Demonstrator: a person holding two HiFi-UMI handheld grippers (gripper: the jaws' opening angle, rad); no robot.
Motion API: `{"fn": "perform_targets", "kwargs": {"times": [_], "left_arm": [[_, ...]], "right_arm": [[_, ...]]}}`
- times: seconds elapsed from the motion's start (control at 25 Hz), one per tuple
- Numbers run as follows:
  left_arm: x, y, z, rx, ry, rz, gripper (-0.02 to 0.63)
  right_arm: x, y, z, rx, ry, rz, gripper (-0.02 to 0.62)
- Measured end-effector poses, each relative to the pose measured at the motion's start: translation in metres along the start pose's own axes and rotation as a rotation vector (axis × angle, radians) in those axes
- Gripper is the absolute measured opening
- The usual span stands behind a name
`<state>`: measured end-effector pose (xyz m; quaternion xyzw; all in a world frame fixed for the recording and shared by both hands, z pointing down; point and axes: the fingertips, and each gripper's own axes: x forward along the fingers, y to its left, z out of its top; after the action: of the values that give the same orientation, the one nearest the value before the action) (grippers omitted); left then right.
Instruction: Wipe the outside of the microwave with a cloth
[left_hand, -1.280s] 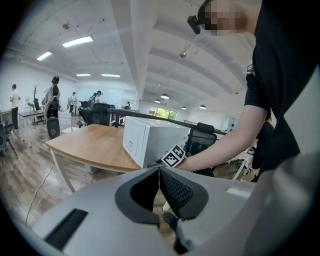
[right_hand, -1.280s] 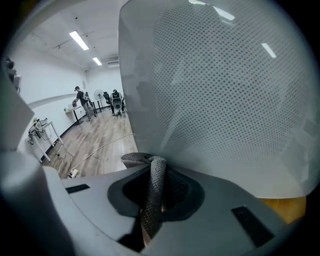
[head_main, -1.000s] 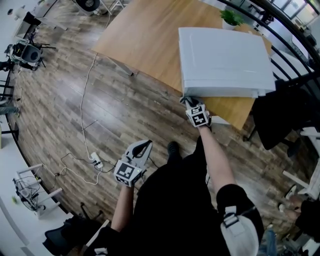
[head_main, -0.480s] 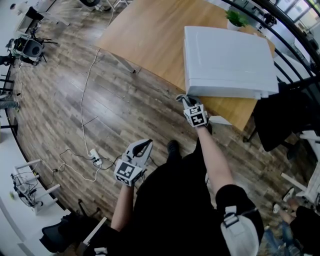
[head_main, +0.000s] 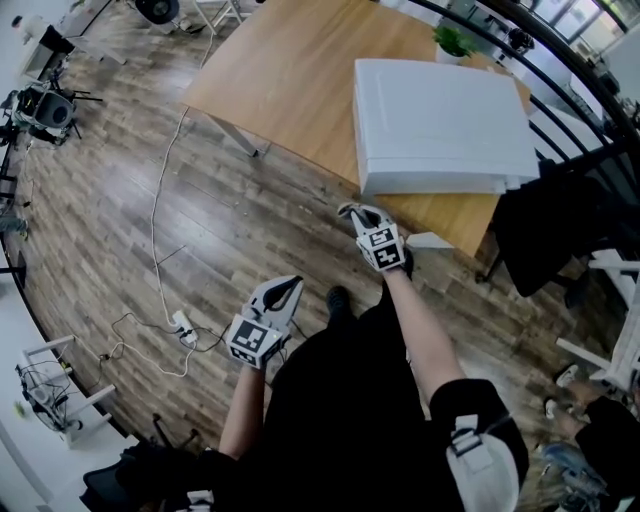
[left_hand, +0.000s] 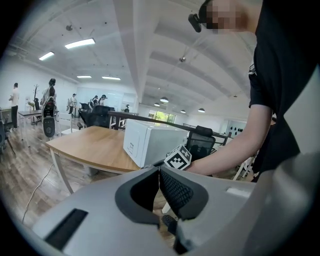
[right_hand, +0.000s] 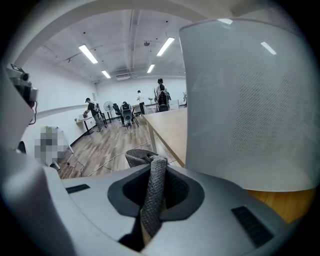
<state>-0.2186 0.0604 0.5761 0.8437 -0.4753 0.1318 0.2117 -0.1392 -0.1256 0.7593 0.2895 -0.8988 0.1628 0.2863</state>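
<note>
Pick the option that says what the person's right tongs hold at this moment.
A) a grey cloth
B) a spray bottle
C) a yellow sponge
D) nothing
A: in the right gripper view, the right tongs are closed on a grey cloth, which hangs pinched between them.

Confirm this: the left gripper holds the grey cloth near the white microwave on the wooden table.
Wrong gripper. The right gripper holds the grey cloth, as the right gripper view shows, near the white microwave on the wooden table. The left gripper is shut and empty.
</note>
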Motion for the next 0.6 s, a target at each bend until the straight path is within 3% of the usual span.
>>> {"fn": "perform_targets", "kwargs": {"times": [0.24,0.6], "left_arm": [[0.007,-0.005,0.01,0.053,-0.047,-0.069,0.006],[0.005,-0.008,0.02,0.095,-0.086,-0.149,0.006]], "right_arm": [[-0.056,0.009,0.009,0.014,-0.078,0.017,0.035],[-0.153,0.017,0.011,0.047,-0.15,-0.042,0.034]]}}
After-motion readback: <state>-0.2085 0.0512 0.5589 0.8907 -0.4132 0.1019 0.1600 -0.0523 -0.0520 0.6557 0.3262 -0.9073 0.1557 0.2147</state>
